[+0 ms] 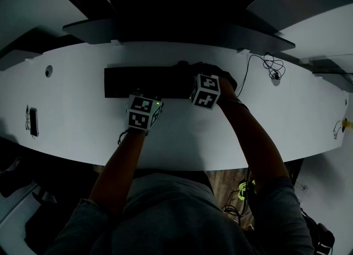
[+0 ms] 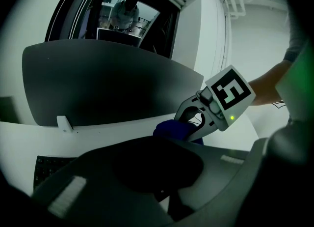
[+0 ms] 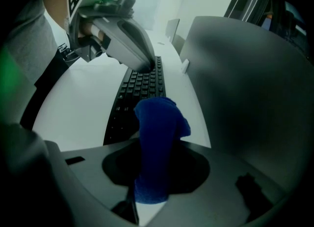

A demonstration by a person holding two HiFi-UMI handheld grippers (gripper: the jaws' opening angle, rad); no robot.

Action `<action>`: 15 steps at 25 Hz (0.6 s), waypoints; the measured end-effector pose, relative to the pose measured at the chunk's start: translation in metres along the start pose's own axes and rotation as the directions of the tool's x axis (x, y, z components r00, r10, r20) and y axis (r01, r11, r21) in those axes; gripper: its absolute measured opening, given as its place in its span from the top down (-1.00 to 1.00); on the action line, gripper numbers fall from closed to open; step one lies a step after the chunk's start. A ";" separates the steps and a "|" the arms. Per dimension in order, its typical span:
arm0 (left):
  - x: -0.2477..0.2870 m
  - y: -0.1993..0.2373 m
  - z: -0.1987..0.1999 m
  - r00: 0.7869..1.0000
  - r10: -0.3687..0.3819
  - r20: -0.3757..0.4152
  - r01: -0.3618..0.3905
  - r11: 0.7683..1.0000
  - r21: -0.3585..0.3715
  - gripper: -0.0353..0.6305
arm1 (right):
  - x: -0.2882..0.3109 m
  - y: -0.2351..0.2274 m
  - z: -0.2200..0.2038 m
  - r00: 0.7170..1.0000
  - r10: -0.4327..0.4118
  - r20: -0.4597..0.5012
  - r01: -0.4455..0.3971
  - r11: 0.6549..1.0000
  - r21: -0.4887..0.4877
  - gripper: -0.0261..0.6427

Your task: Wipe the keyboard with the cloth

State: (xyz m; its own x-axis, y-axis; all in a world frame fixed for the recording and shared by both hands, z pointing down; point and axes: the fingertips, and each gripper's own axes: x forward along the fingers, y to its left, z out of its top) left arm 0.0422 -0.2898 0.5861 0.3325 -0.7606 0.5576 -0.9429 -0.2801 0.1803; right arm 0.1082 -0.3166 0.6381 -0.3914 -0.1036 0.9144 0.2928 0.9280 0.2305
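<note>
A black keyboard (image 1: pixel 144 81) lies on the white desk (image 1: pixel 77 110), in front of a dark monitor. My right gripper (image 3: pixel 147 191) is shut on a blue cloth (image 3: pixel 158 132), which sticks out past the jaws above the keyboard's (image 3: pixel 142 86) right end. The left gripper view shows that cloth (image 2: pixel 172 129) bunched at the right gripper's (image 2: pixel 185 125) tips. My left gripper (image 3: pixel 148 66) rests its tip on the keyboard's front rows, with its jaws together and nothing between them. In the head view it (image 1: pixel 144 97) sits at the keyboard's front edge, left of the right gripper (image 1: pixel 205 76).
The monitor (image 2: pixel 108 86) stands close behind the keyboard. A phone (image 1: pixel 33 121) lies far left on the desk. A coiled cable (image 1: pixel 273 66) sits at the back right. A round cable hole (image 1: pixel 48 71) is at the back left.
</note>
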 end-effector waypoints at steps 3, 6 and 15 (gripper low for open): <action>0.004 -0.008 0.000 1.000 -0.006 -0.003 0.006 1.000 0.001 0.87 | -0.004 0.000 -0.008 1.000 -0.007 0.002 0.007 1.000 0.007 0.51; 0.007 -0.015 0.000 1.000 -0.011 -0.004 0.011 1.000 0.004 0.87 | -0.009 0.000 -0.013 1.000 -0.007 -0.003 0.007 1.000 0.008 0.51; 0.011 -0.031 0.001 1.000 -0.017 -0.005 0.017 1.000 0.011 0.87 | -0.020 0.000 -0.039 1.000 -0.018 -0.016 0.019 0.999 0.038 0.51</action>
State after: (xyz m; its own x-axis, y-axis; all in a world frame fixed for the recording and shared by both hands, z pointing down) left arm 0.0747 -0.2901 0.5858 0.3487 -0.7527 0.5585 -0.9367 -0.2998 0.1808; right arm 0.1502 -0.3282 0.6333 -0.3824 -0.1264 0.9153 0.2520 0.9388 0.2349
